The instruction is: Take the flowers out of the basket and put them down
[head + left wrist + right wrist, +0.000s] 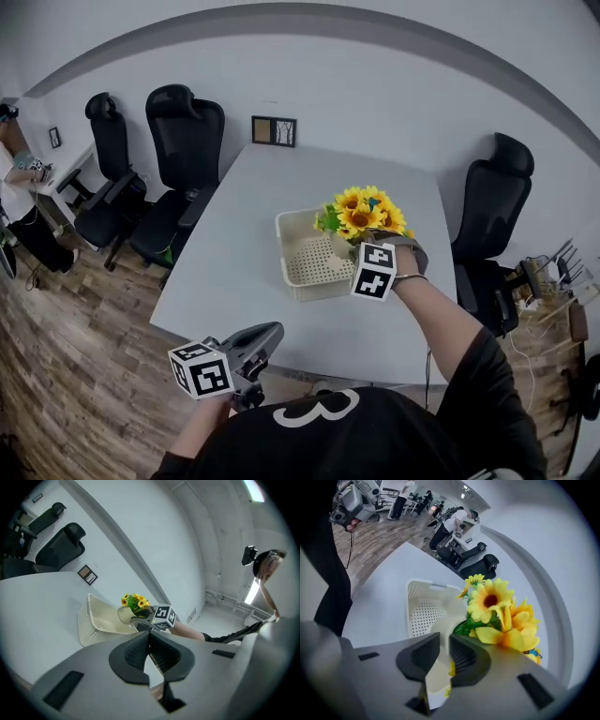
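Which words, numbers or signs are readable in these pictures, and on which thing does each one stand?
"3": white outline figure on the person's black shirt, as far as it shows.
Flower pot: yellow print, too blurred to read.
Cubes on the left gripper and right gripper: square code patterns, no words.
Wall frame: too small to read.

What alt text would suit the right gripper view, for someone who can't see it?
The right gripper pinches the wall of a cream pot of yellow sunflowers. Behind it, a white basket sits on a white table.
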The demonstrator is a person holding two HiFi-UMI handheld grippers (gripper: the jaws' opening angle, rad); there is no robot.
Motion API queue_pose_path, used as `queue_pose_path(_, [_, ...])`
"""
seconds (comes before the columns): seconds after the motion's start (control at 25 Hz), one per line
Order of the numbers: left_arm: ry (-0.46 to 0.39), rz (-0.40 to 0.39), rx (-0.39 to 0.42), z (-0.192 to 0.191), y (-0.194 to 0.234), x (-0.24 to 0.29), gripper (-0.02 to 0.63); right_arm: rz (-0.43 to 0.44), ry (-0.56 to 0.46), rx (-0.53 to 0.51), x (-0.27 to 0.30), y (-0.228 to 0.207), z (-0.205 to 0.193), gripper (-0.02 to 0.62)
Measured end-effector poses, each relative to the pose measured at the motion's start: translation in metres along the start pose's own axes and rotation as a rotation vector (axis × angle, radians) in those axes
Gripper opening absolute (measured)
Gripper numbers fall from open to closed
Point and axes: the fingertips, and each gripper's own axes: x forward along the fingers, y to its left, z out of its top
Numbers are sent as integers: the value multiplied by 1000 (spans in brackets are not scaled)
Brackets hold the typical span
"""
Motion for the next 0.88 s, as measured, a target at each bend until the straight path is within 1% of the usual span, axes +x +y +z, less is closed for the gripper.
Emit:
queue_pose_path(0.2, [39,-53,31,-5,-15,6,12,-53,24,26,-37,5,-15,72])
queue_pose_path(0.48, [125,-125,52,-21,-36,22,12,-110,106,107,-78,17,-62,72])
queue_pose_path(0.72, [197,-181,68,-38,-51,37,12,-112,174,184,-94,47,-102,74])
queue_pose_path(0.88, [227,-201,60,-52,-56,43,12,-80,221,223,-93,77,-130,74])
